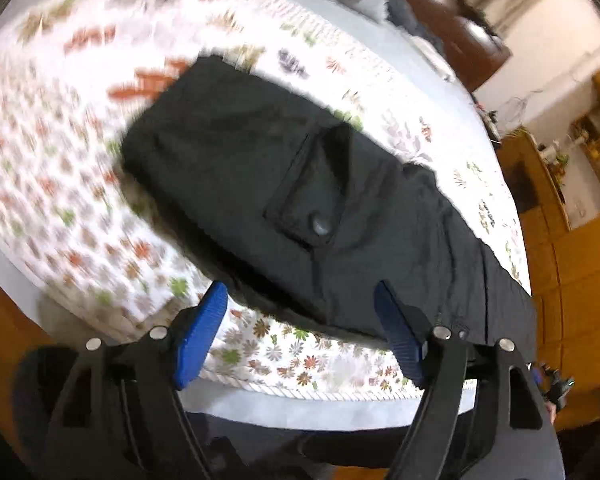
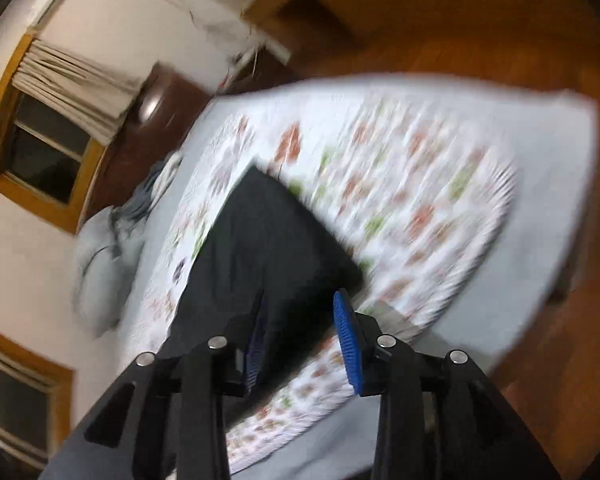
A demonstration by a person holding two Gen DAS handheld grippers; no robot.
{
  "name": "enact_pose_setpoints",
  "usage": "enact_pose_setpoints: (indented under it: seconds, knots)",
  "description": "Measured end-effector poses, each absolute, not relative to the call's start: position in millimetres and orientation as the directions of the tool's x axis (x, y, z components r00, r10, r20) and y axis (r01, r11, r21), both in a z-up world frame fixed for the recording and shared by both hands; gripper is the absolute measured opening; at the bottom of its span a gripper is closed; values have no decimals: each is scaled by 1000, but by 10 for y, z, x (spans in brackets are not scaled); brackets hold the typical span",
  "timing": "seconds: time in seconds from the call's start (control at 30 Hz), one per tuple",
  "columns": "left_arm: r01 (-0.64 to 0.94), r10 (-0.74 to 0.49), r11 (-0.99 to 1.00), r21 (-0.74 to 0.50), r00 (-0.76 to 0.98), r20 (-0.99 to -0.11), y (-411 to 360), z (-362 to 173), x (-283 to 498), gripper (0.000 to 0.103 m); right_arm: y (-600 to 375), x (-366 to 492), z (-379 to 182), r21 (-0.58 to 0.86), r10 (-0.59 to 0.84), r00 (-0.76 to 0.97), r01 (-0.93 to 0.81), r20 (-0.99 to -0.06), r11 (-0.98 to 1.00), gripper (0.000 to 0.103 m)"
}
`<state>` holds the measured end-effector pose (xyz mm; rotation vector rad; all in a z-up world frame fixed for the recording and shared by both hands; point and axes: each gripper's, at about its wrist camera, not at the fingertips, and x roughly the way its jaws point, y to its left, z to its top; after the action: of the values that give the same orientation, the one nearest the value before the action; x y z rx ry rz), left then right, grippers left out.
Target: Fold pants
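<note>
Black pants (image 1: 284, 200), seemingly floral quilt (image 1: 60, 184)

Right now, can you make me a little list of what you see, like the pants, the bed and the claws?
pants: black pants lie flat on the blanket, pocket with a button facing up
blanket: flowery blanket spread over the bed
bed: pale sheet shows around the blanket
left claw: left claw open, at the near edge of the pants, holding nothing
right claw: right claw open, above the pants, holding nothing
pillow: pale pillow at the head of the bed
picture: blurry
</note>
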<state>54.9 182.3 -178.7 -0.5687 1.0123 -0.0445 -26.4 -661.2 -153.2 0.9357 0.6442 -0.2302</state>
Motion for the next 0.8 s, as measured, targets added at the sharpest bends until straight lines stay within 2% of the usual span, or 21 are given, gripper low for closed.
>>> enact_pose_setpoints:
  seconds: [0.07, 0.1, 0.13, 0.2, 0.3, 0.37, 0.47, 0.57, 0.67, 0.73, 0.8]
  knots:
    - [-176, -261, 881, -439, 593, -761, 1863, -1592, 574, 81, -6554, -276, -1357, 703, 102, 835, 382, -540, 600, 36]
    - [-163, -251, 889, -428, 609, -752, 1877, -1538, 613, 87, -6470, -192, -1297, 710, 135, 845, 335, -517, 619, 36]
    - [-154, -239, 895, -419, 628, -740, 1902, -1490, 694, 89, -6409, -103, -1290, 708, 160, 841, 314, -517, 633, 36]
    - [-137, -258, 889, -437, 637, -726, 1960, -1502, 884, 89, -6305, 141, -1412, 723, 232, 814, 295, -532, 624, 35]
    - [-160, -270, 887, -434, 582, -767, 2073, -1748, 1145, 89, -6293, 379, -1679, 728, 251, 782, 340, -570, 595, 35]
    - [-194, -256, 893, -406, 523, -813, 2167, -2021, 1291, 89, -6376, 416, -1841, 739, 256, 770, 374, -584, 560, 24]
    - [-173, -283, 897, -406, 480, -831, 2249, -2230, 1399, 87, -6416, 385, -1892, 710, 256, 745, 384, -616, 591, 22]
    - [-140, -262, 920, -366, 476, -840, 2219, -2251, 1392, 85, -6454, 371, -1810, 704, 261, 738, 382, -622, 599, 30]
    - [-141, -286, 906, -399, 490, -823, 2307, -2259, 1358, 79, -6507, 302, -1721, 723, 260, 753, 380, -604, 577, 40]
    - [-151, -309, 889, -433, 500, -809, 2374, -2255, 1306, 77, -6556, 106, -1626, 749, 240, 790, 368, -565, 550, 58]
    - [-160, -323, 874, -459, 514, -794, 2412, -2226, 1280, 77, -6597, -110, -1611, 774, 214, 819, 369, -532, 514, 63]
